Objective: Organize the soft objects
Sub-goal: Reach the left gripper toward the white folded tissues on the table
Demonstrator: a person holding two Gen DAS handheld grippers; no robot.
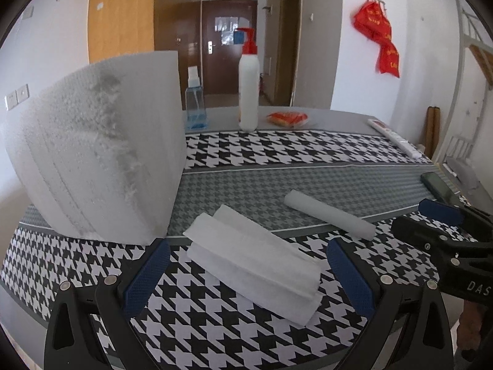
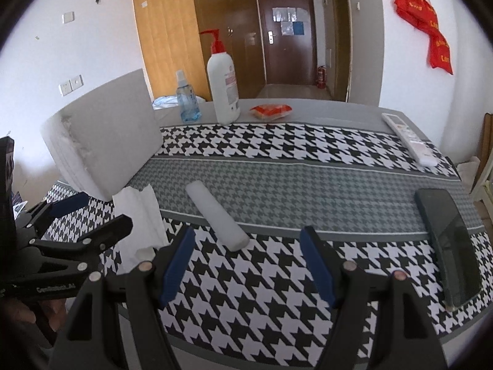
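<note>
Both grippers empty, jaws spread — left gripper point(image 1: 246, 273) straddling the folded foam sheet point(image 1: 252, 259), foam roll point(image 2: 217, 215) at right gripper's point(image 2: 248, 265) eleven o'clock — likely lining up pickups.

1. My left gripper point(image 1: 248, 273) hangs open over a folded foam sheet point(image 1: 251, 260).
2. A foam roll point(image 1: 329, 215) lies beyond it.
3. A big foam block point(image 1: 98, 145) stands at left.

The walls point(image 2: 92, 46) are white. At the top middle of the frame a hallway leads to a dark brown door point(image 2: 285, 37) with papers stuck on it. A light wooden panel point(image 2: 163, 30) stands left of the hallway. Red cloth point(image 2: 431, 34) hangs on the wall at the upper right. Daylight fills the room.
</note>
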